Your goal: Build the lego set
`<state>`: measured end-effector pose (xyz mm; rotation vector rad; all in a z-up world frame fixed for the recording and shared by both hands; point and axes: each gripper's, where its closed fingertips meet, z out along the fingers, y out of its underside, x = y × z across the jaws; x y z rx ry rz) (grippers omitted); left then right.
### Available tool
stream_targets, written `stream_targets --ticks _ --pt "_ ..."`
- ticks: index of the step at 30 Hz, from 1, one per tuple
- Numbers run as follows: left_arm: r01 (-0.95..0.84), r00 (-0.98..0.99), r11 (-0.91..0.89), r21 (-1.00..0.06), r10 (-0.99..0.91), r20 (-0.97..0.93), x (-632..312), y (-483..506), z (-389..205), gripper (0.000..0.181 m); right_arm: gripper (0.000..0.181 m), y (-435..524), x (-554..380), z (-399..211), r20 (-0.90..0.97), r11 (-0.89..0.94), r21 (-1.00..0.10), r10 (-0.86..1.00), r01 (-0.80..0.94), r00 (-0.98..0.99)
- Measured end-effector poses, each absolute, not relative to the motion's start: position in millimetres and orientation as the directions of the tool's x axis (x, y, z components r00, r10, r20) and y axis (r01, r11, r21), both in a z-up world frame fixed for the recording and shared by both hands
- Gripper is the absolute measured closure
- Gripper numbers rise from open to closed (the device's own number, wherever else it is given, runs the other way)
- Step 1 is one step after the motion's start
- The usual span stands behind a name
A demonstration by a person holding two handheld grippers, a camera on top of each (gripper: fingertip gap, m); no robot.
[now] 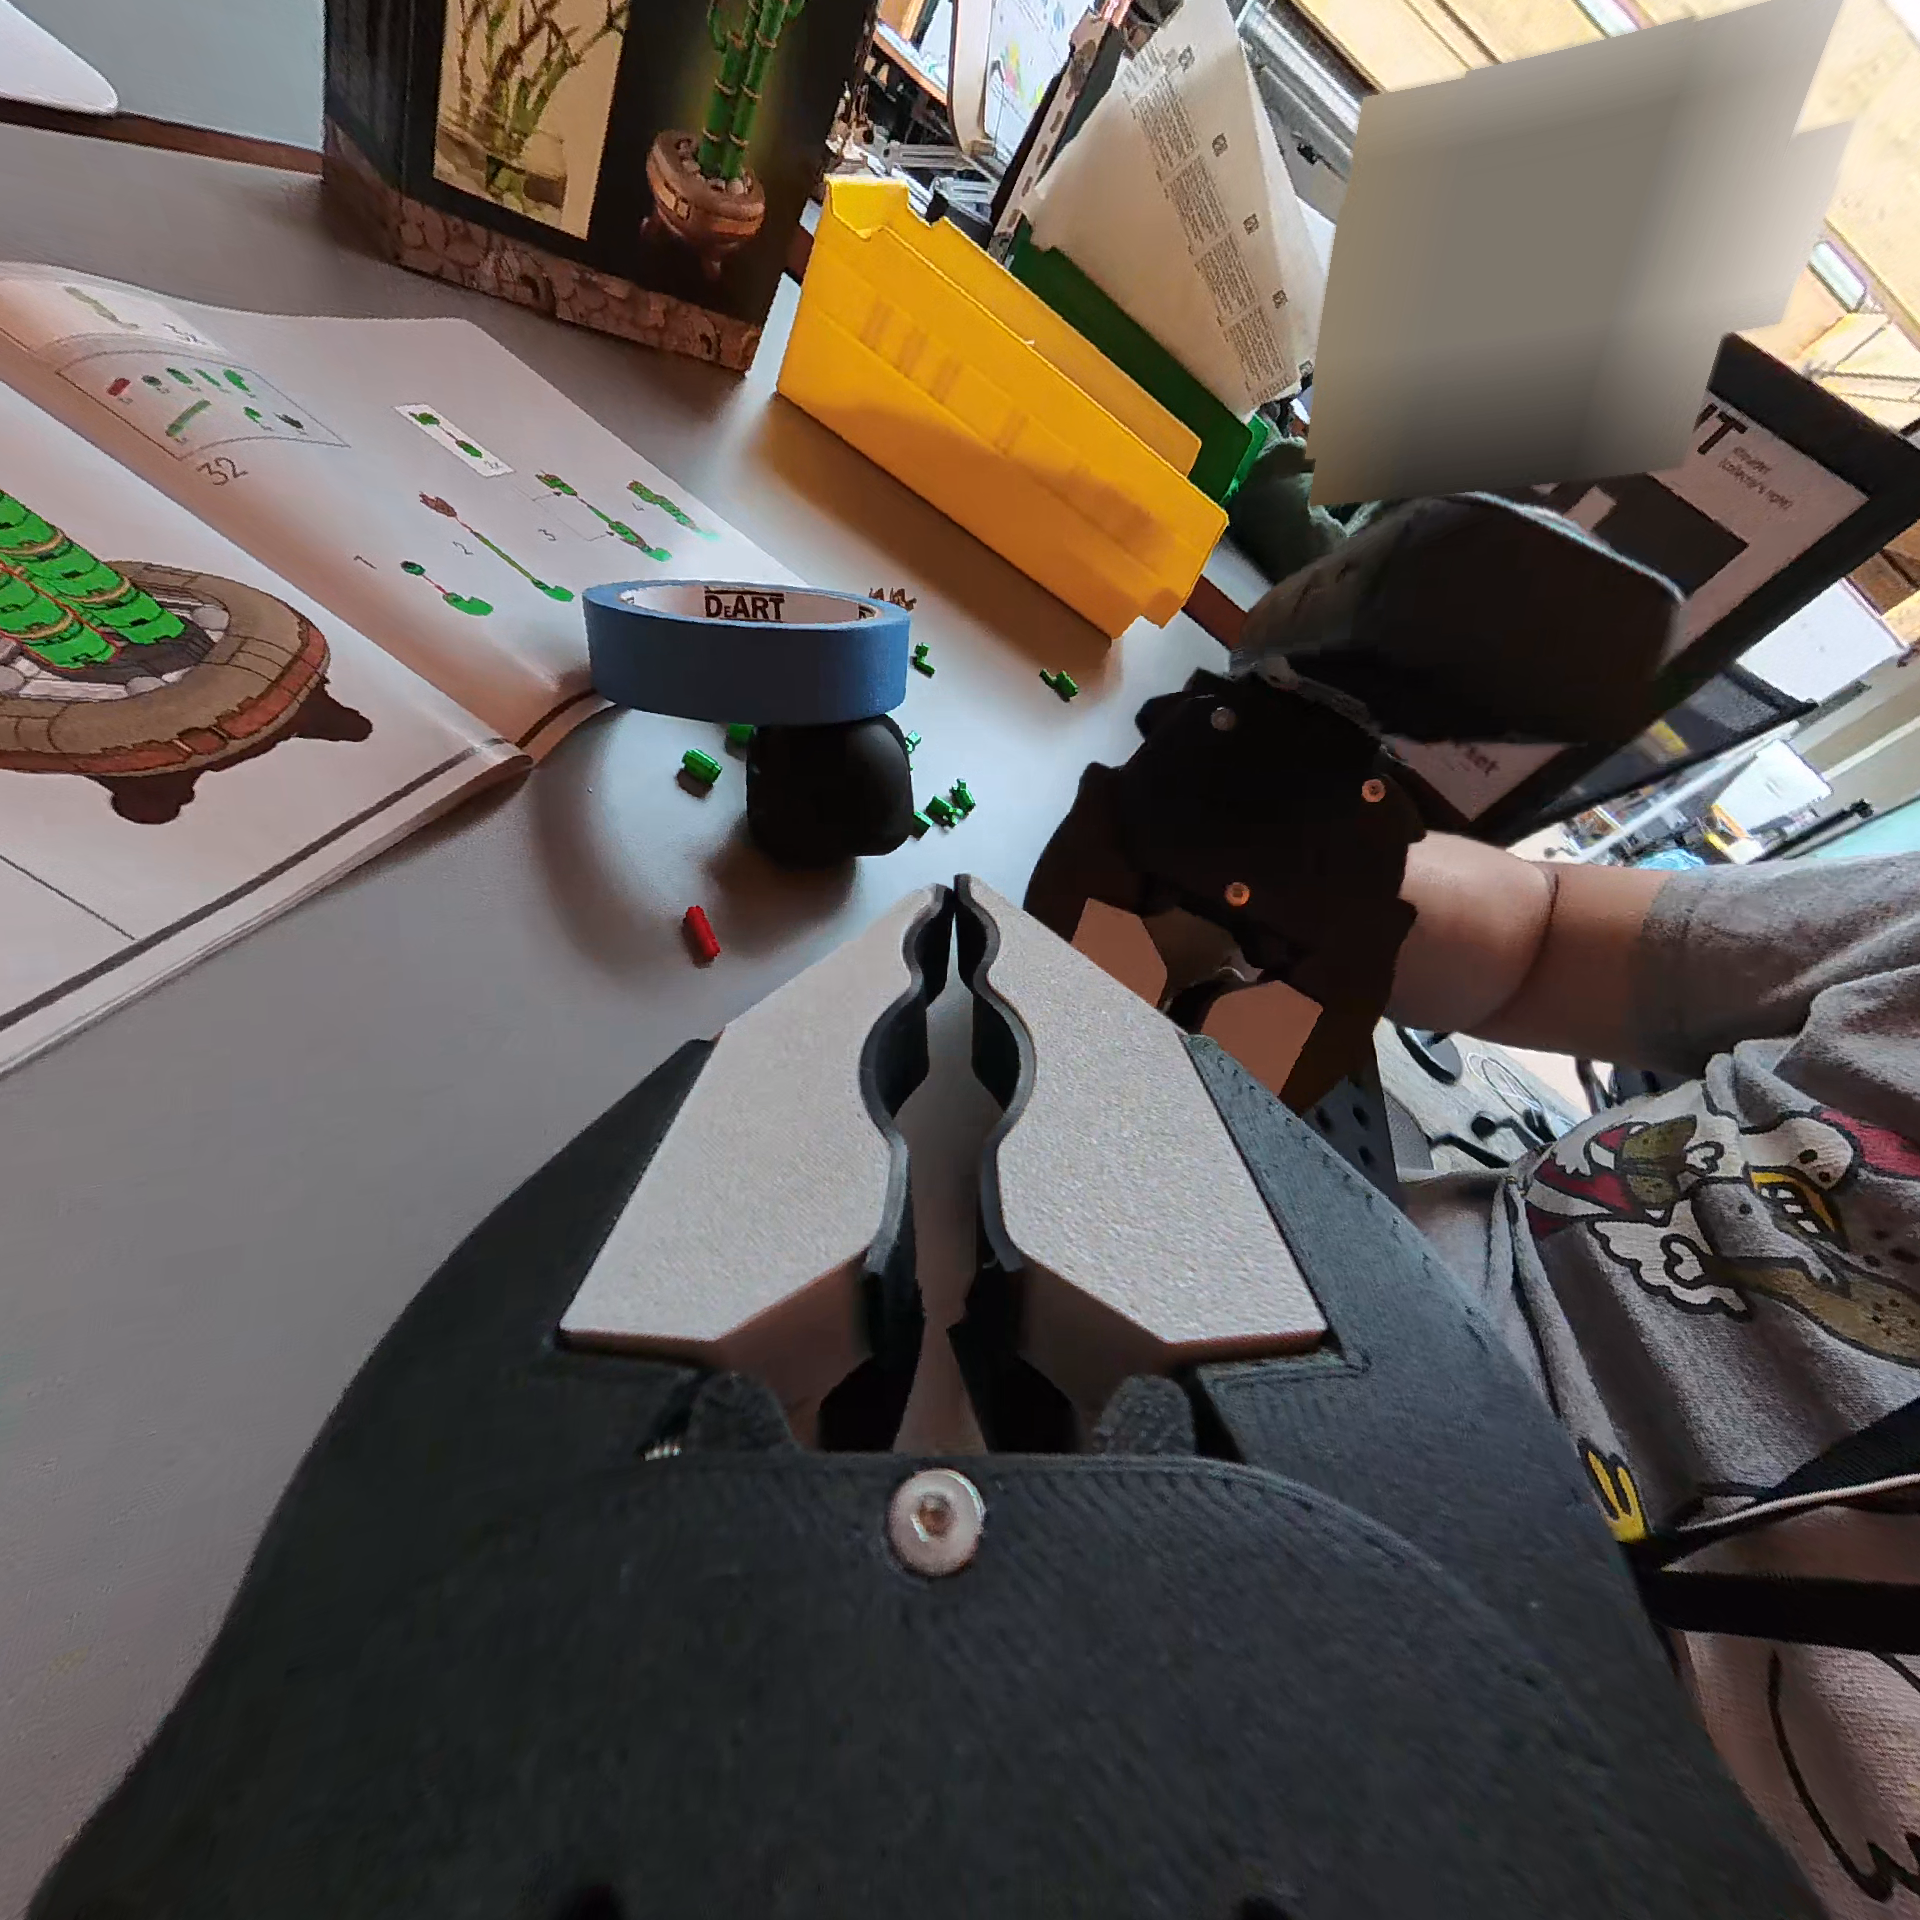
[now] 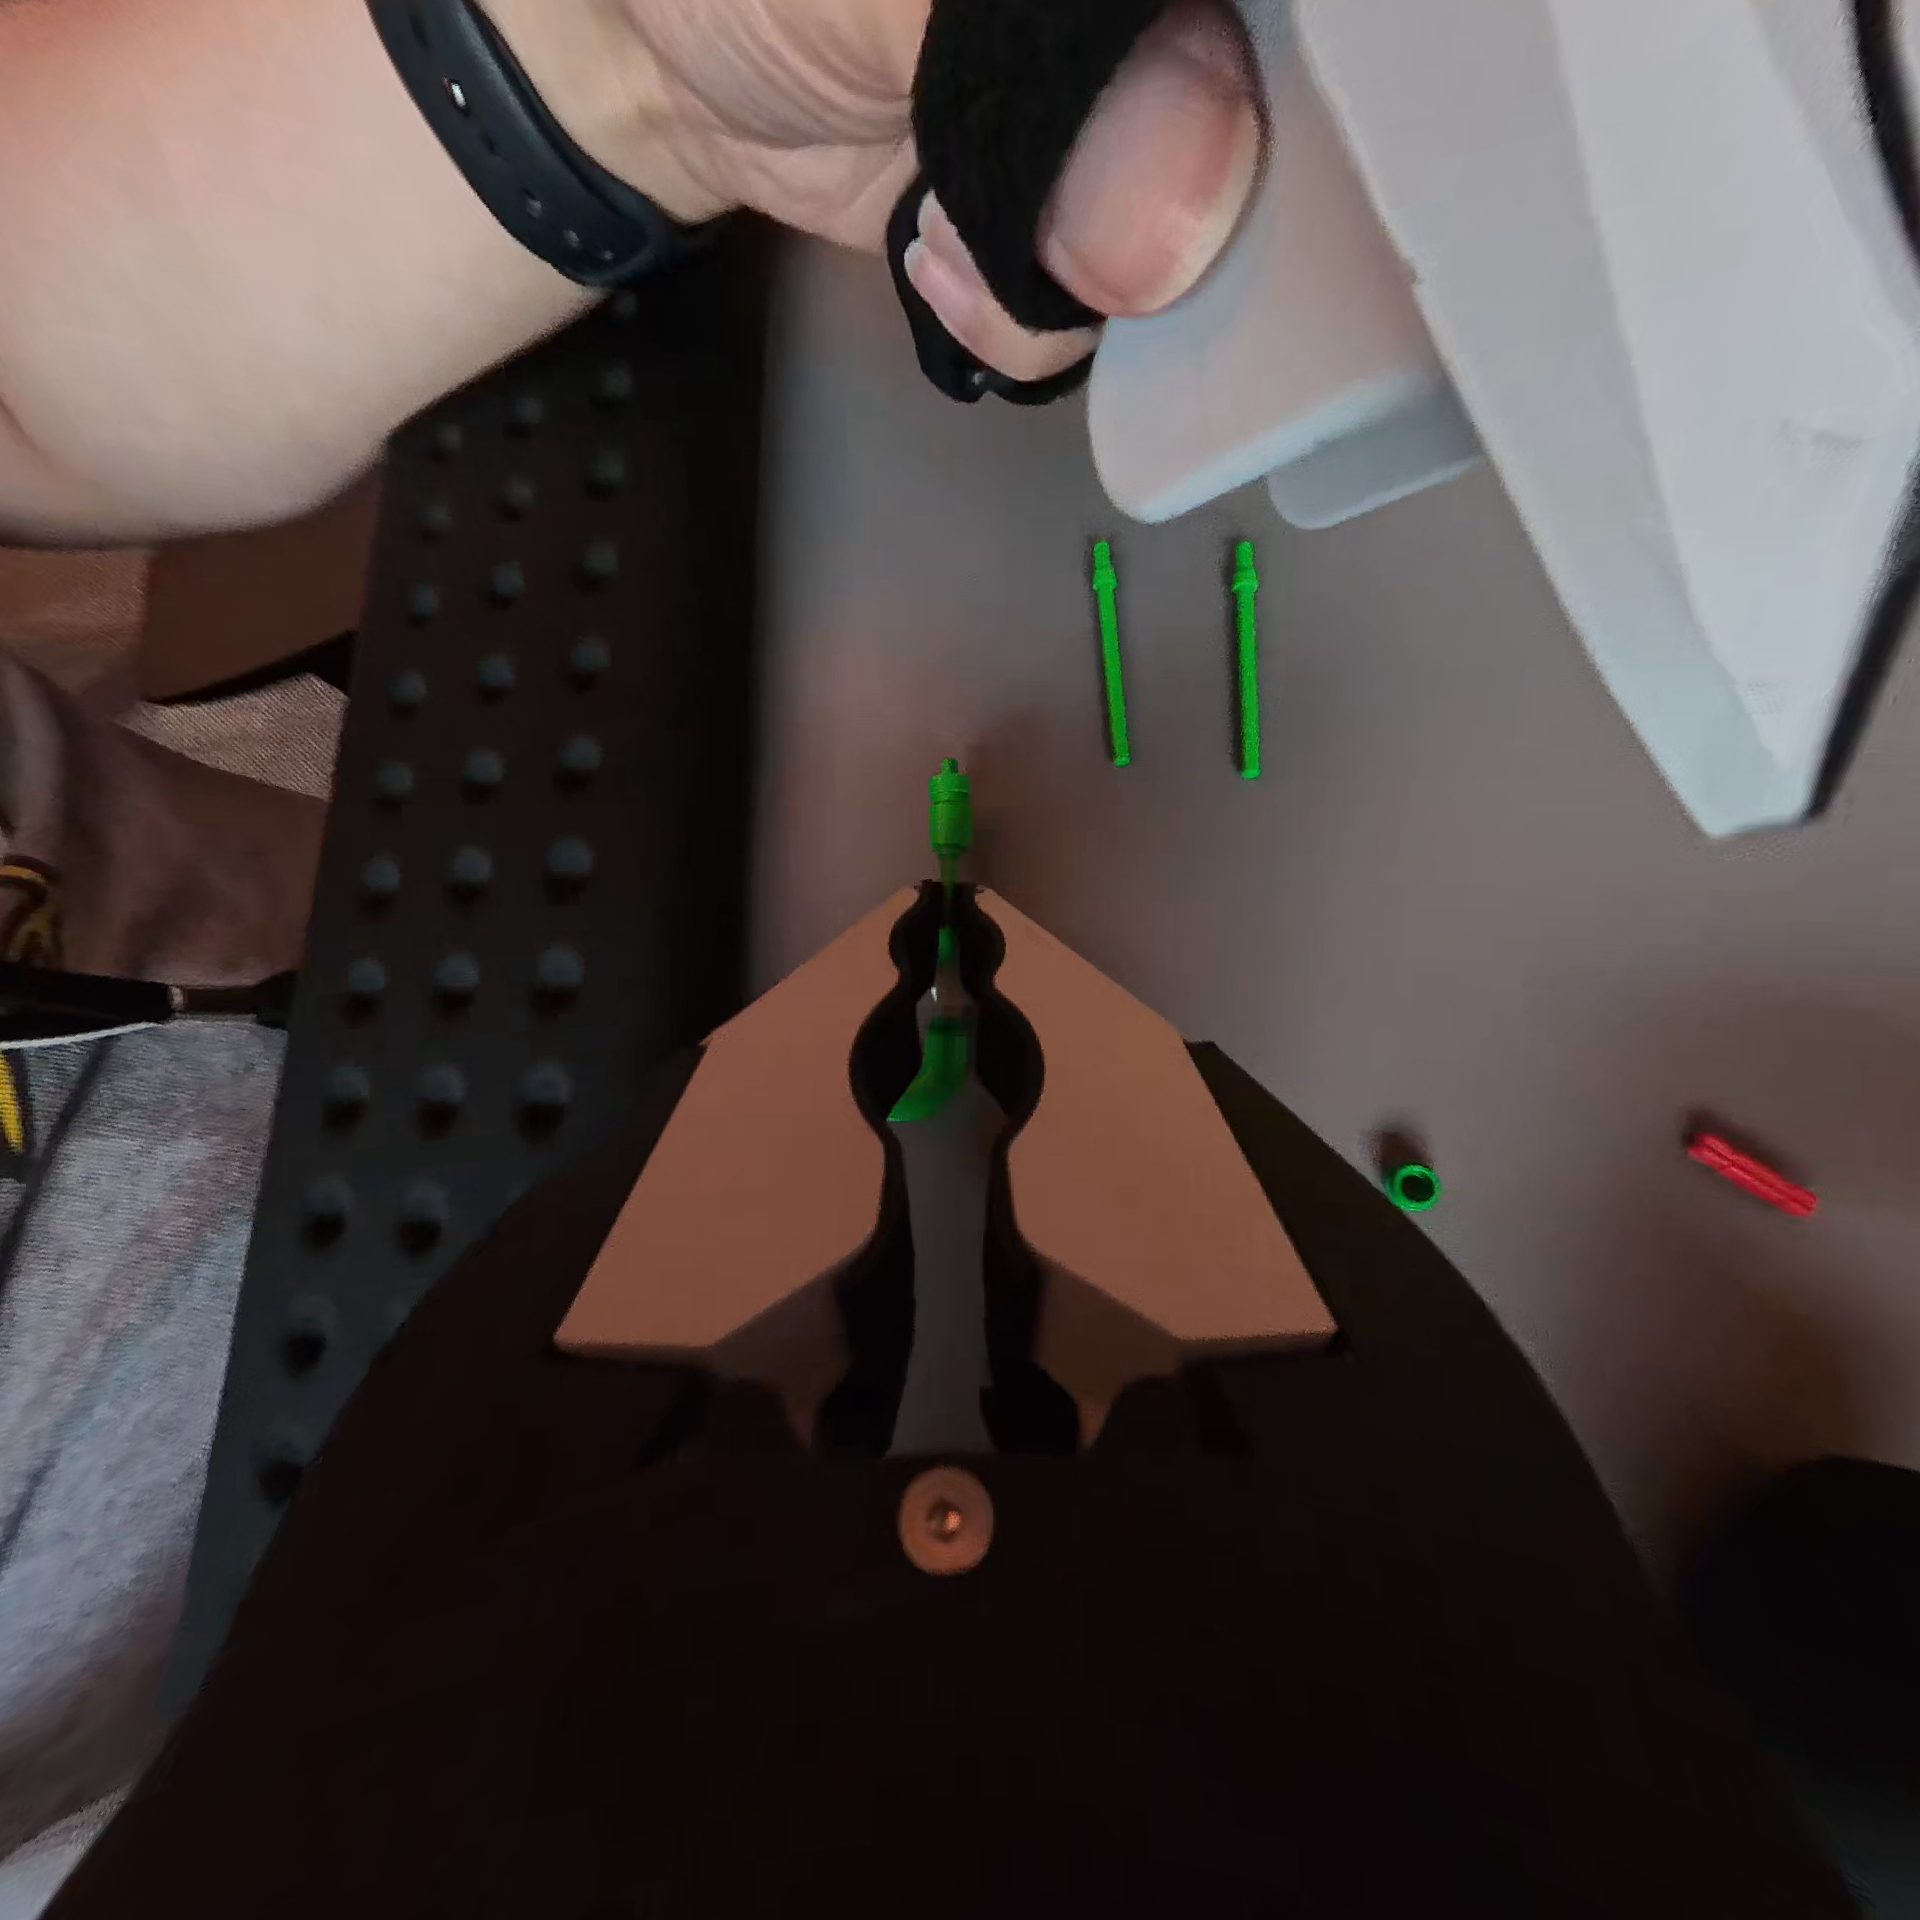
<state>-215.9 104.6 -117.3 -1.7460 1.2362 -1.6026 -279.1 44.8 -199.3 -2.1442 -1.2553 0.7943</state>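
Nearest the lens, the left gripper (image 1: 954, 894) has its jaws pressed together with nothing between them, above the grey table (image 1: 312, 1195). The right gripper (image 2: 948, 888) pinches a thin green stem piece (image 2: 948, 821), tip poking beyond the fingertips near the table's front edge. Two green rods (image 2: 1112, 655) lie parallel beyond it; a green ring (image 2: 1414, 1187) and a red pin (image 2: 1751, 1190) lie to the right. A yellow bin (image 1: 997, 416) stands toward the far edge, contents hidden, beside the open instruction booklet (image 1: 260, 582) and a blue tape roll (image 1: 746, 665).
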Motion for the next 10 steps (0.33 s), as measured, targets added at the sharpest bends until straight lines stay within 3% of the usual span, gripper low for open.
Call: stream_targets --ticks 3,6,8,10 --pt "-0.218 -0.058 -0.514 -0.830 -0.842 0.537 -220.0 117.1 -106.6 0.177 0.181 57.6 -271.1 -170.7 -0.281 -0.469 -0.789 0.850 0.398 0.445" --pt "-0.092 -0.052 -0.551 -0.830 -0.829 0.556 -227.3 130.3 -89.6 0.166 0.181 79.4 -244.3 -118.7 -0.450 -0.508 -0.861 0.758 -0.005 0.471" --pt "-0.036 -0.117 -0.603 -0.797 -0.790 0.602 -226.8 127.2 -78.7 0.158 0.181 83.7 -224.1 -79.1 -0.579 -0.504 -0.814 0.737 -0.288 0.348" --pt "-0.057 -0.234 -0.675 -0.736 -0.707 0.667 -220.0 111.2 -73.4 0.155 0.181 83.0 -210.7 -57.1 -0.635 -0.503 -0.742 0.740 -0.442 0.223"
